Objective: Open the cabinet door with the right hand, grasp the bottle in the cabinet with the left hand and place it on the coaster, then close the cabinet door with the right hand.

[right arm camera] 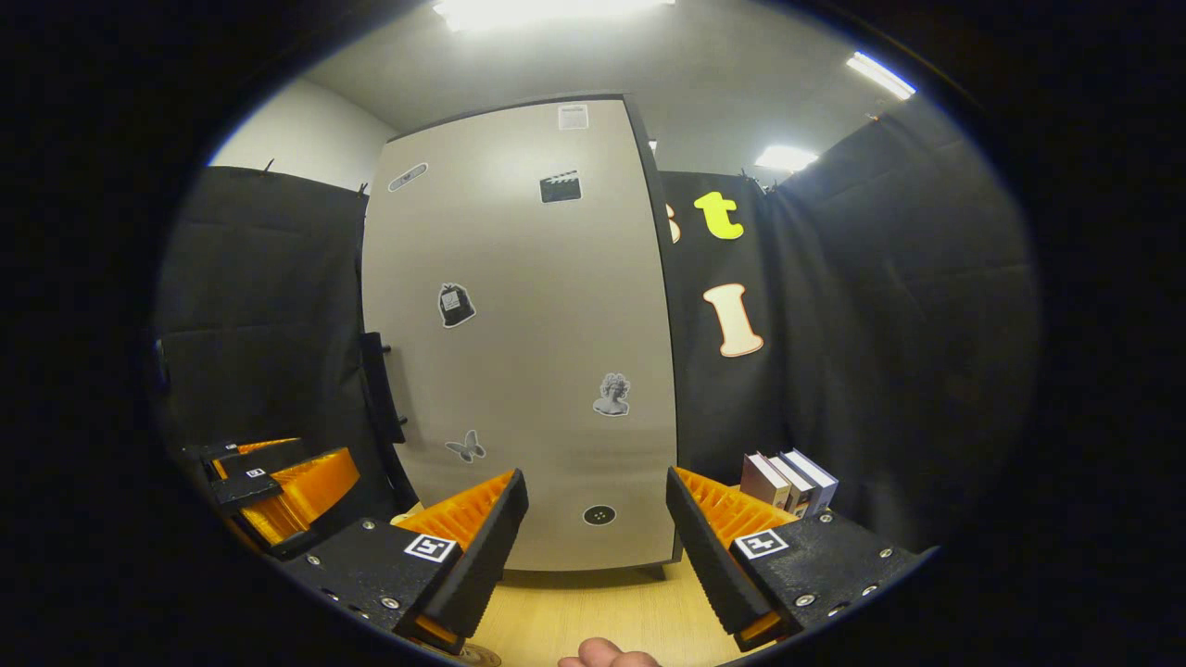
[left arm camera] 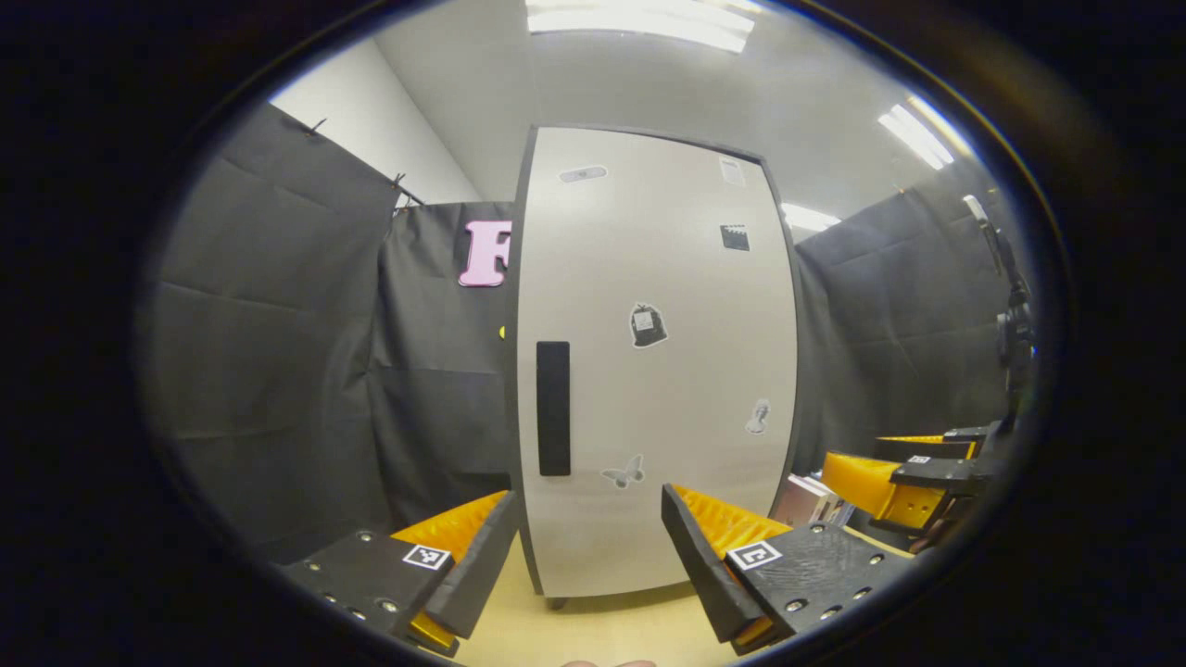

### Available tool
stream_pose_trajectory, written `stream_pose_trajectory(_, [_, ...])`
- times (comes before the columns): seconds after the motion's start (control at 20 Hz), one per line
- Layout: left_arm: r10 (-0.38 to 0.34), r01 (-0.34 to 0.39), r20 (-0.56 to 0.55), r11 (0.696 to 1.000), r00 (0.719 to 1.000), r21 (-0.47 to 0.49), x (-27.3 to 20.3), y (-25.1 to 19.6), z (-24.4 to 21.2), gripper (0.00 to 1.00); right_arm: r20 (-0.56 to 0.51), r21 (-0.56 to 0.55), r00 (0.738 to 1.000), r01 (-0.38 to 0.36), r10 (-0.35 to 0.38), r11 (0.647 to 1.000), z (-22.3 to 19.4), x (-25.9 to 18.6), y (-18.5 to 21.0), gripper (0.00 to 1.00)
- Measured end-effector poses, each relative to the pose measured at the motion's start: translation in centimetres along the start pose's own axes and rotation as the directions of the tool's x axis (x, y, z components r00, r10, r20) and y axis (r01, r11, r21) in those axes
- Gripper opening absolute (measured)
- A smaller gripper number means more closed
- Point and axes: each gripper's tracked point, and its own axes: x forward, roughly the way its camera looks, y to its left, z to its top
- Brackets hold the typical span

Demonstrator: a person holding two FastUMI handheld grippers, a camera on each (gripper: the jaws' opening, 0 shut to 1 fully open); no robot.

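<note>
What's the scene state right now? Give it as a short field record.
cabinet door: closed, stickers on front
handle: dark vertical bar at door's left edge
left hand-held gripper: open, empty, facing door
right hand-held gripper: open, empty, facing door
books: upright, right of cabinet
table: light wood
bottle: hidden, door not yet opened

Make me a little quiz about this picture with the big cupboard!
1. True or false: the cabinet door is shut.
2. What stands beside the cabinet in the right gripper view? A) books B) a teapot C) a shoe
3. Fill in: both the left gripper and the right gripper are ____, holding nothing.

Key:
1. True; the black handle is untouched.
2. A, the books.
3. open
</note>
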Motion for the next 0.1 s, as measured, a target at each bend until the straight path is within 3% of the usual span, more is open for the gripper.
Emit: stream_pose_trajectory(0.1, [-0.002, 0.002, -0.003, 1.000, 1.000, -0.002, 0.06, -0.11, -0.10, 0.95, -0.001, -0.001, 1.000, 0.001, -0.001, 1.000, -0.03, -0.02, -0.03, 0.92])
